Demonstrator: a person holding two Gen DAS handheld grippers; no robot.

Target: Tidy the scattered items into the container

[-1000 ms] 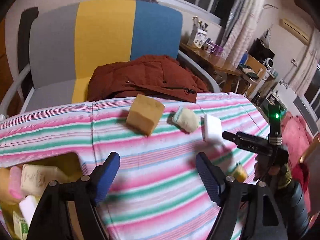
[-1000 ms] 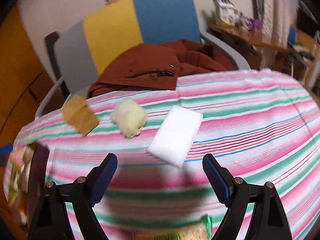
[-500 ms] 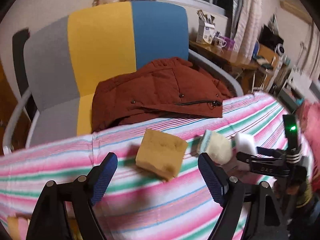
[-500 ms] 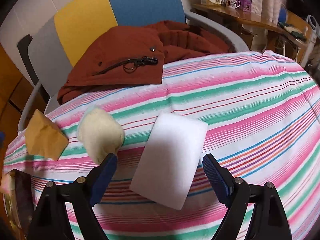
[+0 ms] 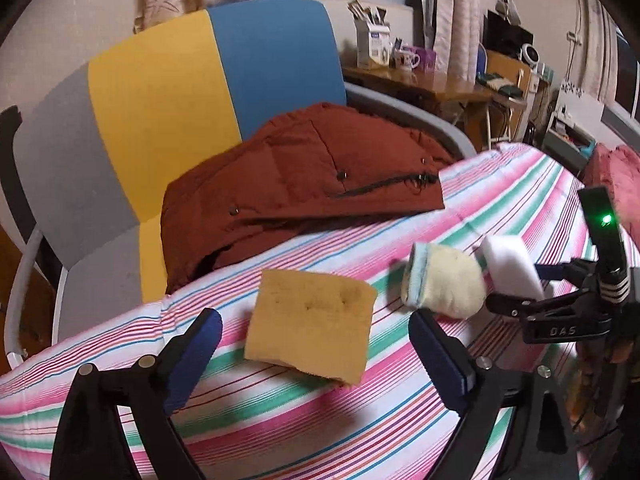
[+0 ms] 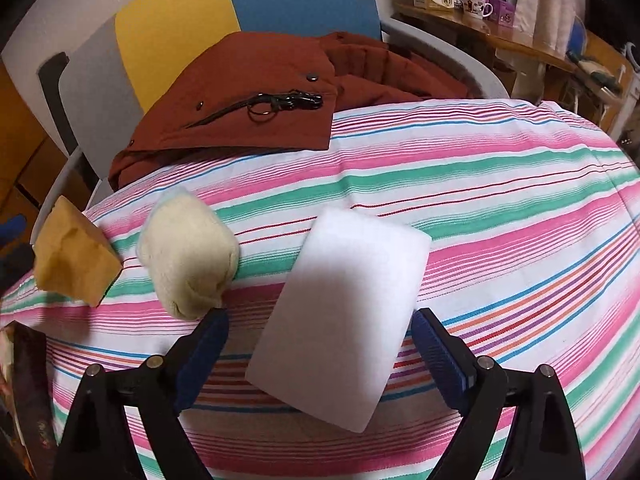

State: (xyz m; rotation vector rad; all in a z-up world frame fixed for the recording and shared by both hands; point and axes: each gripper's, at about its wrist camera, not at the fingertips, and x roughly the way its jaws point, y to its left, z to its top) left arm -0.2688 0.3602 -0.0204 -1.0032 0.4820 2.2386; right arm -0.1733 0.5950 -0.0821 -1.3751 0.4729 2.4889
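Left wrist view: the left gripper (image 5: 316,350) has its blue-padded fingers (image 5: 192,360) spread wide, having just been opening, with nothing pressed between them; the yellow sponge (image 5: 310,326) lies on the striped cloth (image 5: 280,420) in the gap, just ahead of the fingertips and apart from both pads. Beyond the right-hand finger sits the cream woolly bundle (image 5: 444,284), and past it the white foam block (image 5: 510,266), partly hidden by the right gripper (image 5: 516,286) at the frame's right edge. Ahead of all these a rust-red jacket (image 5: 304,184) lies on a grey, yellow and blue chair (image 5: 180,80).

Right wrist view: the right gripper (image 6: 320,354) also stands with fingers (image 6: 440,358) apart, its jaws having just been widening; the white foam block (image 6: 340,320) lies between them, touched by neither pad. The cream woolly bundle (image 6: 188,260) rests just ahead of the left-hand fingertip, the yellow sponge (image 6: 72,264) farther left. A dark container edge (image 6: 24,380) shows at the lower left
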